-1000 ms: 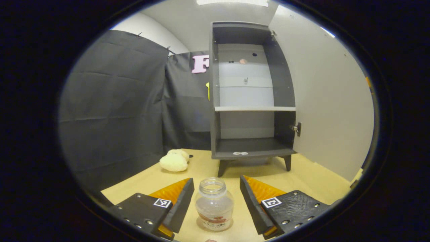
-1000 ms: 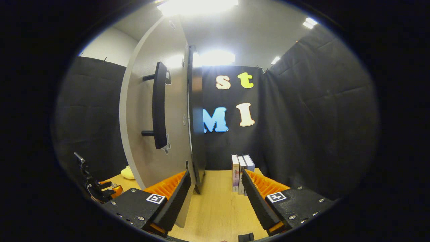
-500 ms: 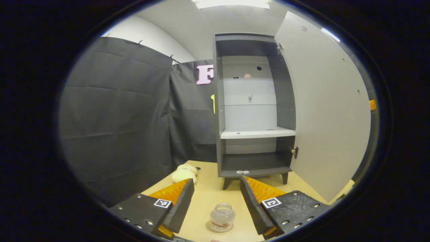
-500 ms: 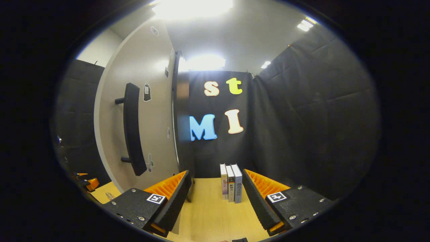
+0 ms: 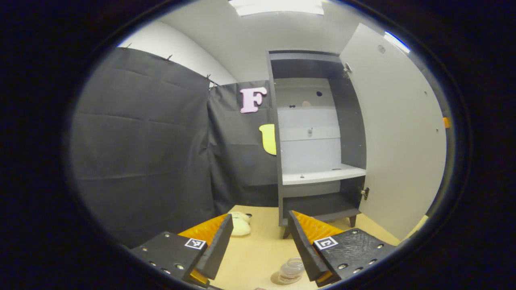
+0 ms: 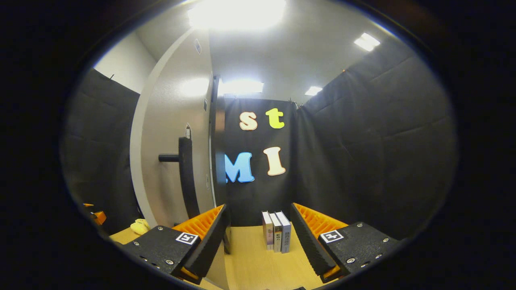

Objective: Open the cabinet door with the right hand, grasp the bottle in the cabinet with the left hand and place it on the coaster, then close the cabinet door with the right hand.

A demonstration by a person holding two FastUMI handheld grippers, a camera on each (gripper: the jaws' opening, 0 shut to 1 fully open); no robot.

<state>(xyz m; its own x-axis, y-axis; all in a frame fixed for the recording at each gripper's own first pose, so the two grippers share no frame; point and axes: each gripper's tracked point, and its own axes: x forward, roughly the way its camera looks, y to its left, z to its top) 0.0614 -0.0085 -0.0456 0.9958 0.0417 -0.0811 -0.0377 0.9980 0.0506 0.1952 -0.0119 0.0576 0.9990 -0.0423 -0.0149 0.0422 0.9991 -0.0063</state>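
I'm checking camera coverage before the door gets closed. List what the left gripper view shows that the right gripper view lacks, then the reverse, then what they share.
Left gripper view alone: the cabinet interior with its white shelf, and the bottle standing on the table by the open left gripper.

Right gripper view alone: the door handle, three upright books, and the open right gripper.

Shared: the open cabinet door, the table, and a pale yellow soft object.

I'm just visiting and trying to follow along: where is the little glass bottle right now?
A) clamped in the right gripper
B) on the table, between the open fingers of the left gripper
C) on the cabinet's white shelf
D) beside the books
B: the bottle stands on the table by the open left gripper.
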